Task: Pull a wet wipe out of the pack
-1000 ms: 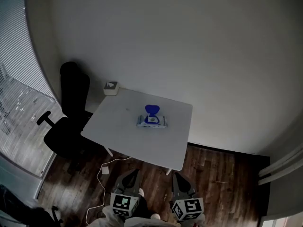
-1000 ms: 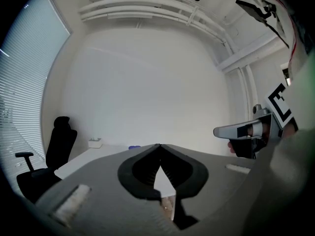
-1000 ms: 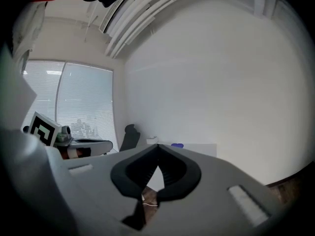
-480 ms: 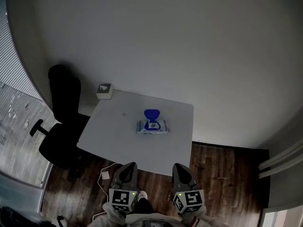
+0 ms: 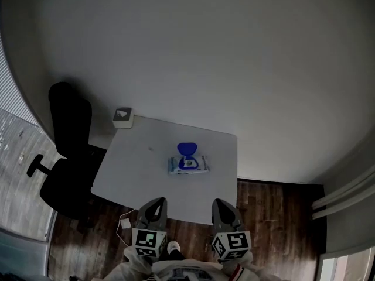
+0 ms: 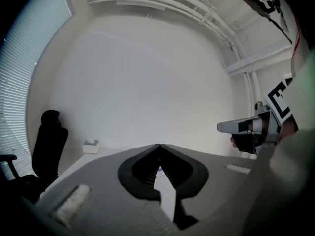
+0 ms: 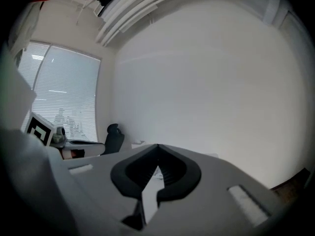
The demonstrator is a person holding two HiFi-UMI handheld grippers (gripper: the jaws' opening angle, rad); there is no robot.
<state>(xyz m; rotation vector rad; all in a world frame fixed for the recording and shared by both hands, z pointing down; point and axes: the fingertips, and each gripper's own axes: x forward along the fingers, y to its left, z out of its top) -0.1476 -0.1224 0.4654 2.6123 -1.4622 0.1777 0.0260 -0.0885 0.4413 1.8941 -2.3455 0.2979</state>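
In the head view a wet wipe pack (image 5: 188, 164) lies flat near the middle of a white table (image 5: 135, 168). Its blue lid (image 5: 187, 150) stands flipped open on the far side. My left gripper (image 5: 157, 204) and right gripper (image 5: 220, 204) hover side by side at the table's near edge, well short of the pack and touching nothing. The left gripper (image 6: 159, 146) has its jaws meeting at the tips with nothing between them. The right gripper (image 7: 157, 146) looks the same, shut and empty. In the left gripper view the right gripper (image 6: 246, 127) shows at the right.
A black office chair (image 5: 64, 151) stands left of the table. A small white tissue box (image 5: 122, 117) sits at the table's far left corner. A plain wall rises behind the table, dark wood floor (image 5: 275, 227) lies below, and a white cable (image 5: 122, 227) trails on the floor.
Both grippers and the head camera have come closer to the table; the grippers now reach its near edge. The pack has not moved.
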